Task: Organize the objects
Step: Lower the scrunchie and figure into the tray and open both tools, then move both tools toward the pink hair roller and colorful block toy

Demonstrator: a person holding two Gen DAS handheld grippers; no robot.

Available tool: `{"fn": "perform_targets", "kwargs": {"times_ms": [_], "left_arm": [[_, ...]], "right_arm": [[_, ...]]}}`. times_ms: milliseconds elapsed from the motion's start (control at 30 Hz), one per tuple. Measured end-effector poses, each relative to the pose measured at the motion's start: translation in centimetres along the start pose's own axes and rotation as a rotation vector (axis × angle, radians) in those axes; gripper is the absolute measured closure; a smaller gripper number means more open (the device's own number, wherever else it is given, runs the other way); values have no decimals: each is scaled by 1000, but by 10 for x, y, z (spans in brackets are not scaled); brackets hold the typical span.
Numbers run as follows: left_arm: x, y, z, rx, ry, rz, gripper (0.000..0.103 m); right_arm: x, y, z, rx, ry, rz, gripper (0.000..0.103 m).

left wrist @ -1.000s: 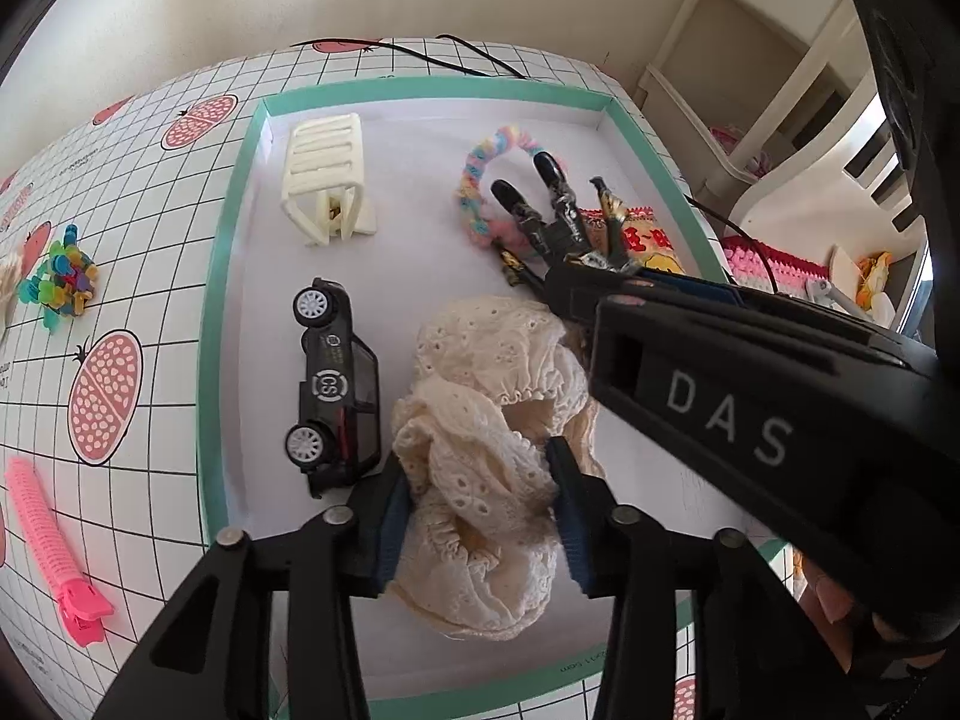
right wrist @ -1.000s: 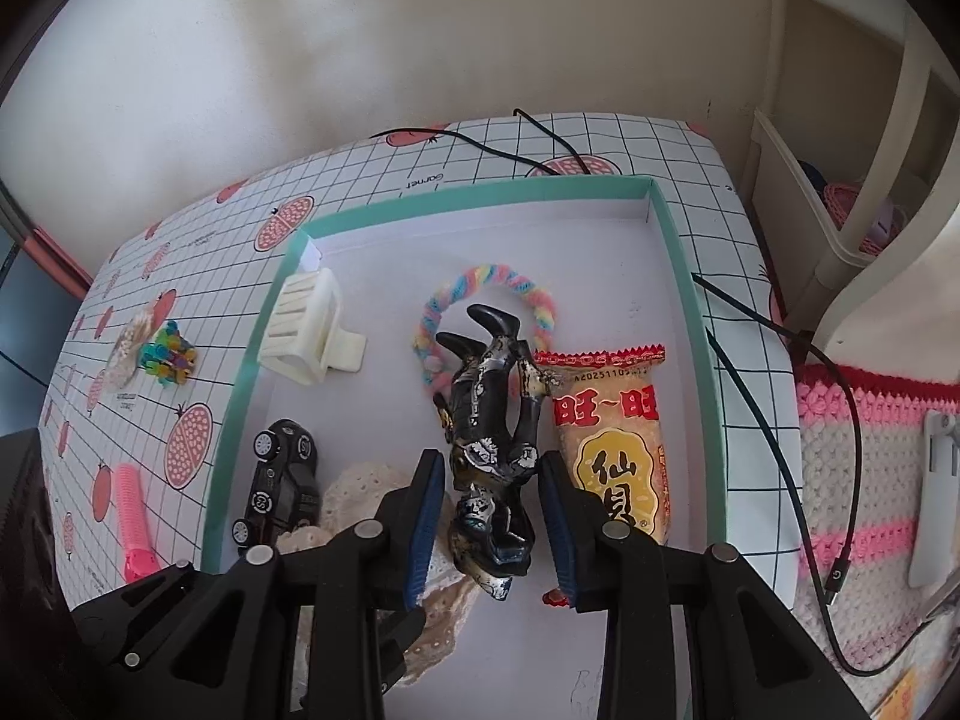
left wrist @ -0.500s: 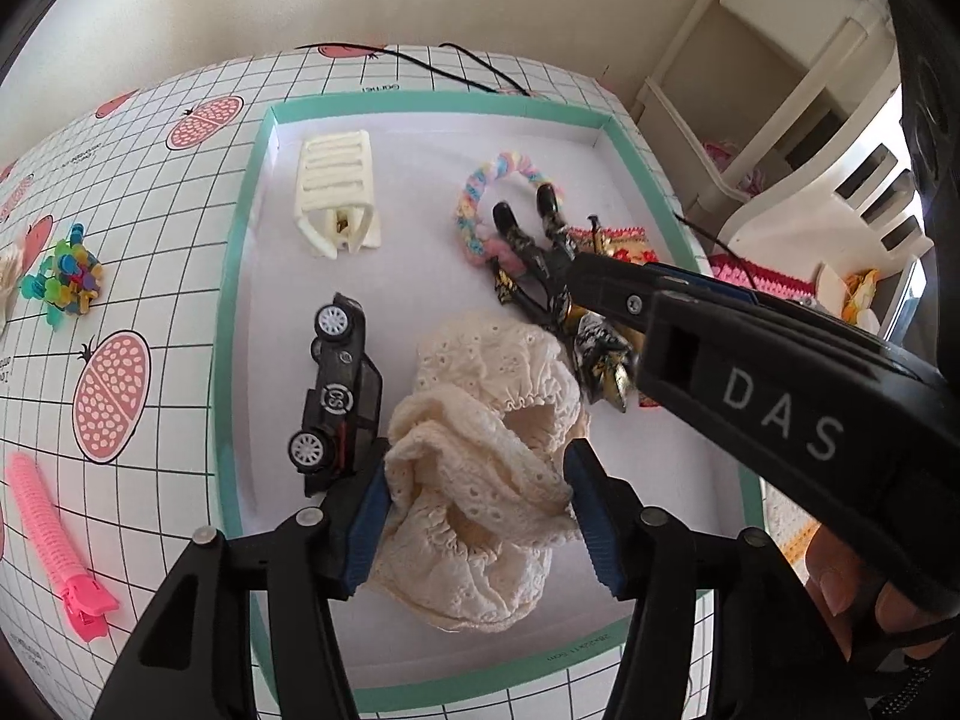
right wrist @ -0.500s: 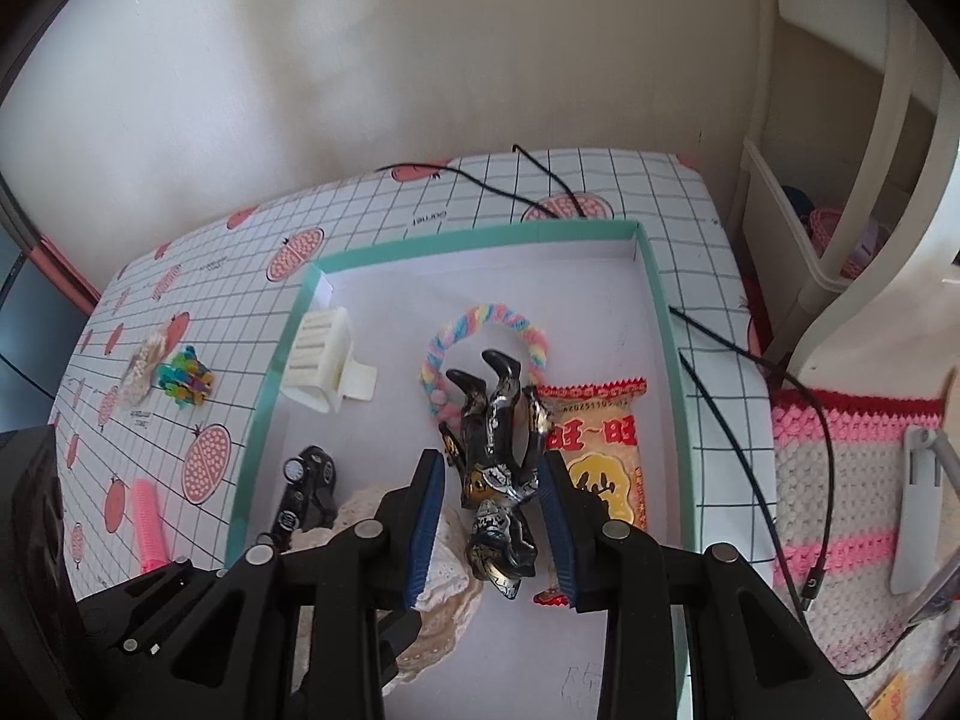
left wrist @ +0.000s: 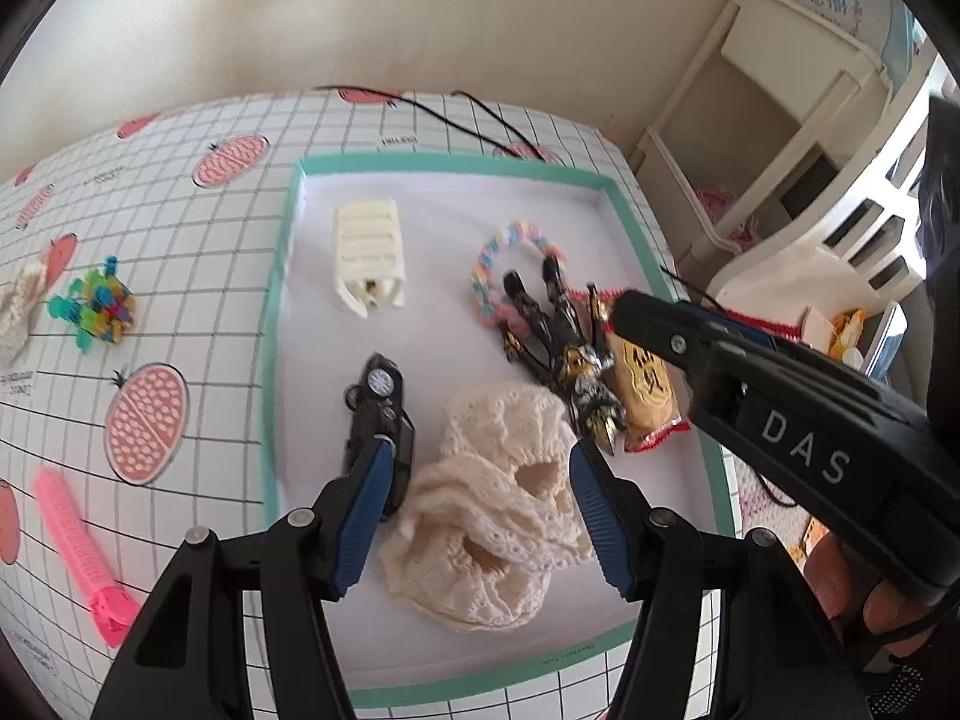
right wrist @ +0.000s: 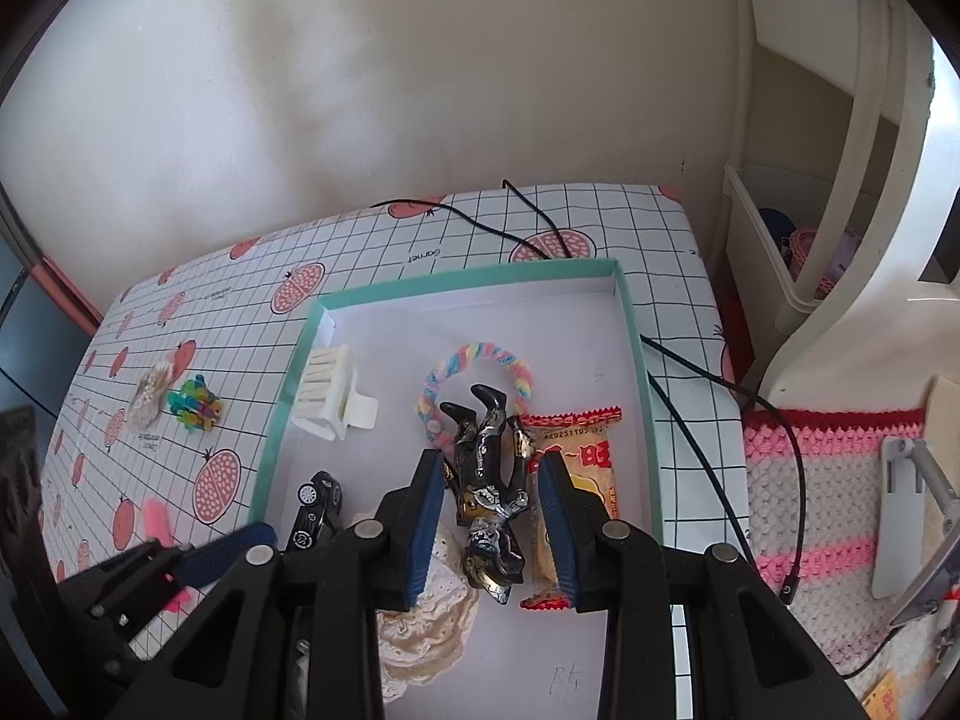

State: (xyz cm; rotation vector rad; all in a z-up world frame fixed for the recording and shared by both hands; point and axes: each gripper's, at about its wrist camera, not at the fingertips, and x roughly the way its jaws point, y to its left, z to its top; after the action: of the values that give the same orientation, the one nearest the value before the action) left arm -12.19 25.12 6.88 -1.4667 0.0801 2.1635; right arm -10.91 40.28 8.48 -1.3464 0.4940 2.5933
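I hover both wide-open, empty grippers, left gripper and right gripper, over the tray holding lace cloth and figurine, while pink clip and beads wait on the table

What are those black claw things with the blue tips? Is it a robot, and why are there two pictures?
No robot: a person holds two grabbing tools, one in each hand. Each tool has a camera looking along its fingers, which gives two pictures. The left gripper is open over a cream lace cloth. The right gripper is open around a black toy figure lying down; nothing is held. Both lie in a white tray with a green rim, along with a black toy car, a rainbow ring, a snack packet and a white clip. Outside on the checked cloth lies a pink clip.
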Motion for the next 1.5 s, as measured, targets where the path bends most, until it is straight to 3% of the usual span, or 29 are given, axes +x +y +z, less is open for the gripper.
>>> {"fn": "perform_targets", "kwargs": {"times_ms": [300, 467, 500, 600, 833, 900, 1100, 1233, 1500], "left_arm": [[-13, 19, 14, -29, -84, 72, 40], [-18, 33, 20, -58, -121, 110, 40], [-19, 36, 21, -60, -129, 120, 39], [-23, 43, 23, -72, -155, 144, 19], [-30, 63, 27, -110, -198, 199, 10], [-31, 68, 29, -122, -201, 198, 2], [-36, 80, 32, -132, -223, 222, 2], [-38, 87, 33, -142, -231, 235, 2], [-40, 94, 35, -147, -238, 247, 2]], "right_arm": [[4, 3, -1, -12, 12, -10, 68], [8, 4, -3, -12, 18, -14, 57], [9, 4, -3, -14, 19, -15, 53], [10, 6, -3, -22, 18, -19, 42], [13, 8, -4, -36, 12, -19, 28], [13, 9, -4, -37, 12, -20, 24], [16, 9, -4, -31, 4, -28, 5], [17, 10, -4, -30, 5, -30, 0], [18, 12, -4, -36, 4, -36, 0]]}}
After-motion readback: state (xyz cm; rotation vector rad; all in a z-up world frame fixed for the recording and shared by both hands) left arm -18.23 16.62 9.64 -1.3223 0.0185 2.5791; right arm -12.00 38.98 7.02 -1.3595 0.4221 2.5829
